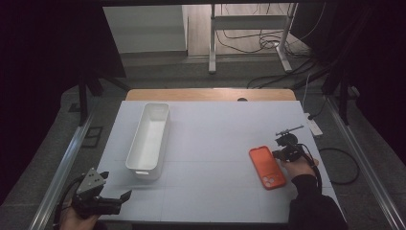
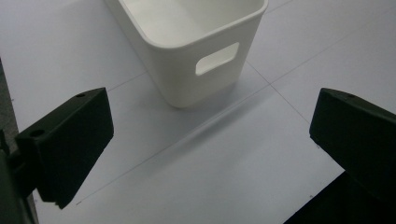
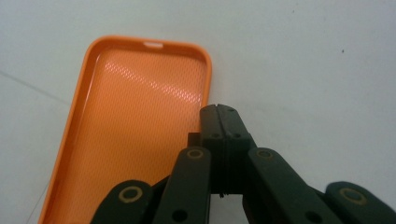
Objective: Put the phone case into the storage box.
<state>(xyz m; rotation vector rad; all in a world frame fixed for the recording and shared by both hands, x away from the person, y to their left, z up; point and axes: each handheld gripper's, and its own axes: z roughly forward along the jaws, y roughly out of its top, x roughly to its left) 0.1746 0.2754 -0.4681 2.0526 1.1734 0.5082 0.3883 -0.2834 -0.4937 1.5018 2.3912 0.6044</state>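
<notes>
Orange phone case (image 1: pixel 266 167) lying flat on the white bench (image 1: pixel 210 139), inner side up in the right gripper view (image 3: pixel 135 135), camera cutout at the near end. Right claw (image 1: pixel 279 154) just beside the case's right long edge, jaws pressed together (image 3: pixel 219 116), empty, tips at or barely over the rim; contact impossible to tell. Left claw (image 1: pixel 117 191) well apart at the near left corner of the bench, jaws spread wide (image 2: pixel 210 144), holding nothing. White plastic bin (image 1: pixel 148 140) ahead of it, handle slot facing the left claw (image 2: pixel 191 51), standing upright, far left of the case.
</notes>
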